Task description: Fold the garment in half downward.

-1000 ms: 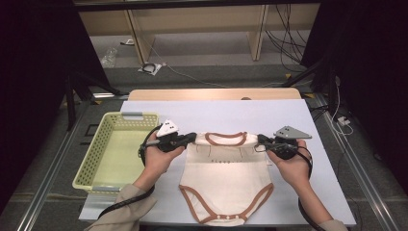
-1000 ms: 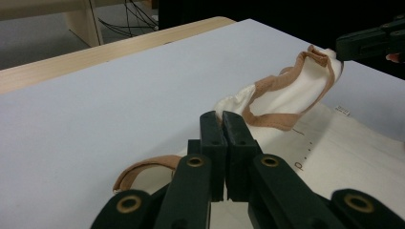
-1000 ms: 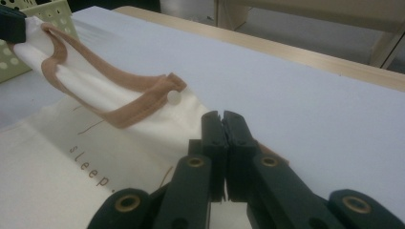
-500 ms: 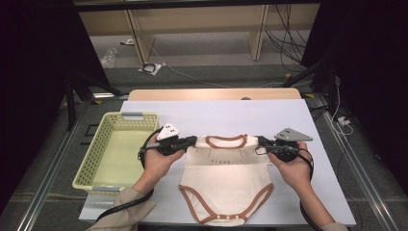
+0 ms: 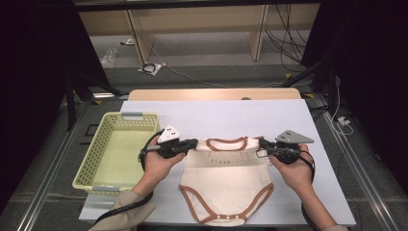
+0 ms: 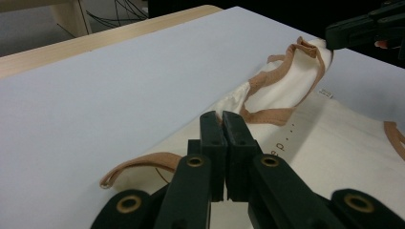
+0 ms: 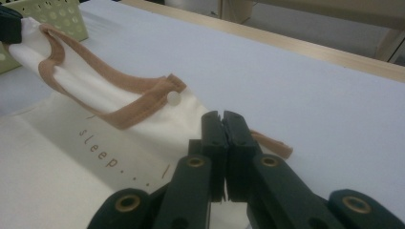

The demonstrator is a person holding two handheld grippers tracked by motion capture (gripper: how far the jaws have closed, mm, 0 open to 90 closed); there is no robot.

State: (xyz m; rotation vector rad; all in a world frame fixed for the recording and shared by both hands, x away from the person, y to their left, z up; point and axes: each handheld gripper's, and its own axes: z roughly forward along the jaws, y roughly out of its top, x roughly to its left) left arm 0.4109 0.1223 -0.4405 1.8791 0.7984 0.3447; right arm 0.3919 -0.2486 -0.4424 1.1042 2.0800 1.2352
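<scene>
We cannot read the small print on the bodysuit (image 5: 226,175) from the high view. Its shoulder corners vanish between the closed jaws, and the picture's lower edge cuts off both forearms near the counter's (image 5: 231,115) front edge.

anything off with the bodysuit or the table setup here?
Nothing stands out. The cream baby bodysuit lies flat and square on the white table, undamaged, with the left gripper and right gripper each shut on a shoulder. The yellow basket sits straight at the table's left edge.
</scene>
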